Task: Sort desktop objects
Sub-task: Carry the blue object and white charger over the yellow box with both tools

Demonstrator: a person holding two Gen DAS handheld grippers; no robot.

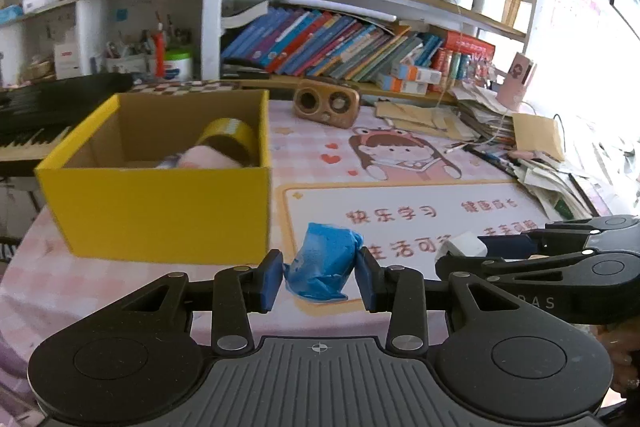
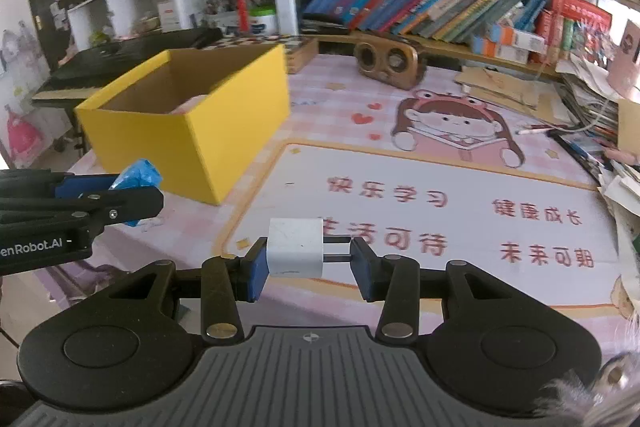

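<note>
My left gripper is shut on a crumpled blue wrapper, held above the pink desk mat just right of the yellow box. Inside the box lie a roll of yellow tape and a pink item. My right gripper is shut on a white plug adapter, its prongs pressed against the right pad. In the right wrist view the left gripper enters from the left with the blue wrapper beside the yellow box. In the left wrist view the right gripper holds the white adapter.
A wooden speaker stands at the back of the desk mat. Stacked papers and envelopes crowd the right side. A keyboard lies left of the box. Bookshelves rise behind the desk.
</note>
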